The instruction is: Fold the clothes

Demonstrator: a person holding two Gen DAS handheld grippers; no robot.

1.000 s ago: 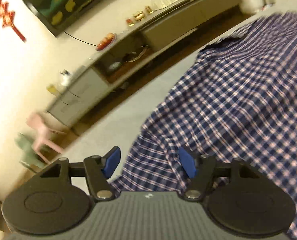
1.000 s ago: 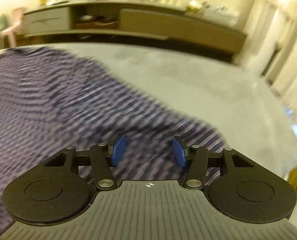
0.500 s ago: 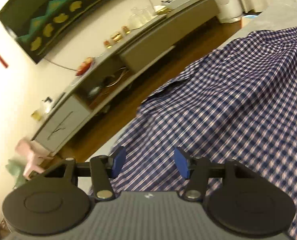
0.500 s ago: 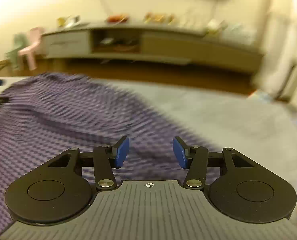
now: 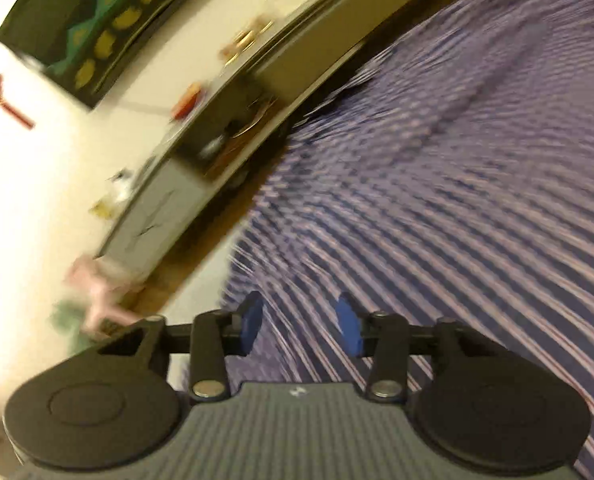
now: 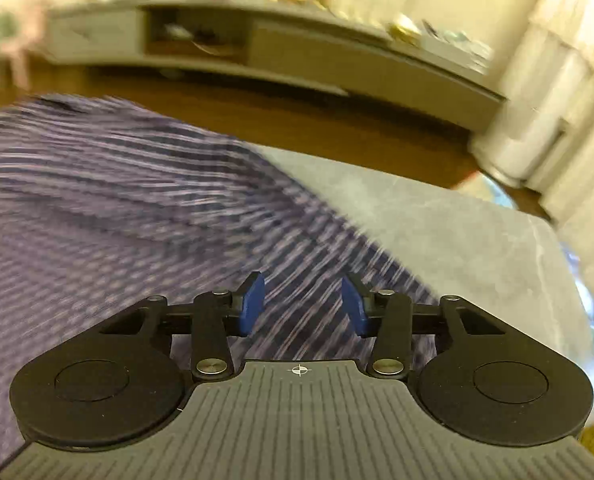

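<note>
Left gripper (image 5: pixel 299 328): Its two blue pads stood apart, with nothing between them. It hung over the left edge of the shirt, low and close.

Shirt (image 5: pixel 457 200): The blue checked shirt lay spread out flat on the grey bed (image 6: pixel 457 232). Its left side reached the bed's left edge. Its right edge stopped short, and bare bed showed on the right side and at the far right corner.

Right gripper (image 6: pixel 303 306): Its pads were apart too, and empty. It hung over the shirt's right edge, near where the cloth met the bare bed.

Step in hand: I thought both grippers were getting ready to pinch the shirt, one on each side.

How to do it well: Slow down first, because both views were blurry. Each gripper should bite right at the cloth's edge and take only the shirt, not the bed cover under it. Both should pinch at matching spots, so the fold comes out straight.

What could go wrong: A bite too far in might bunch the cloth. One side lifted alone might pull the shirt crooked.

Behind: A long low cabinet (image 6: pixel 297 52) stood by the wall, past the far edge of the bed.
</note>
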